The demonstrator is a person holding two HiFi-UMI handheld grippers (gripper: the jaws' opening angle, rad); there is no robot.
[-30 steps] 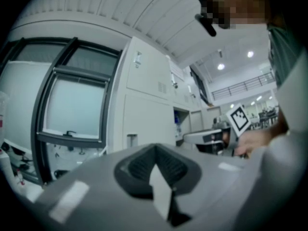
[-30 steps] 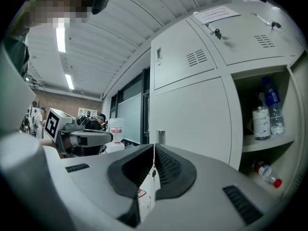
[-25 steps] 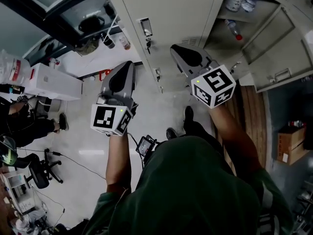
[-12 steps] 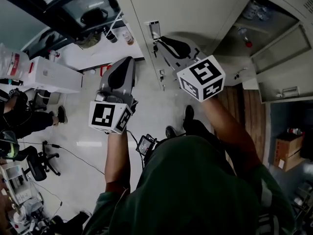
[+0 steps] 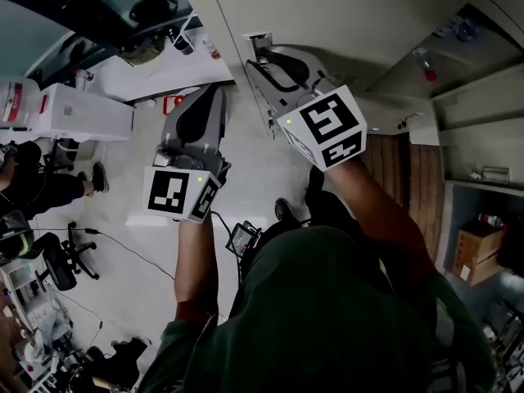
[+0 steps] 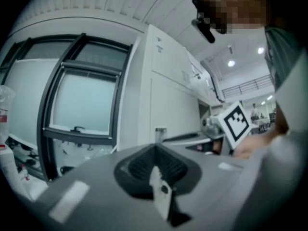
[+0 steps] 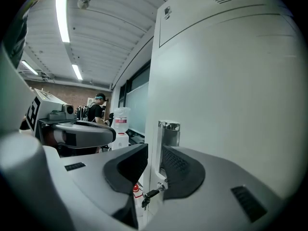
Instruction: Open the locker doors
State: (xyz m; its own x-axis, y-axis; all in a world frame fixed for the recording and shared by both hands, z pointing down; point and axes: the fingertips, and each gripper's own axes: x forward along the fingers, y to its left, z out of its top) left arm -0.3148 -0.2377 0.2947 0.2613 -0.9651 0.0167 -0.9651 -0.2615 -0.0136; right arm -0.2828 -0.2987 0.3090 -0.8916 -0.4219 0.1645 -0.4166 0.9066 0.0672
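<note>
Locker door [image 7: 231,81], closed and pale grey, fills the right half of the right gripper view. Its metal handle [image 7: 169,134] sits at the door's left edge, with a small key [image 7: 150,194] projecting just below.

Right gripper [image 7: 154,153]: the jaws have just been opening and stand apart, straddling the door's edge and the handle. The pads do not yet press on either.

Left gripper [image 6: 155,150]: fingers pressed together with nothing between them, held off the cabinet's left edge, apart from the door.

Step in hand, as judged: taking hold of the handle. The next move calls for closing the jaws on the handle or door edge, then drawing the door outward. The key may need turning first.

Neighbouring compartments [image 5: 458,64] toward the cabinet's right already stand open.

Hidden: in the head view the right gripper covers the handle. The door's hinge side is lost at the picture's rim. Whether the lock is engaged cannot be told.
</note>
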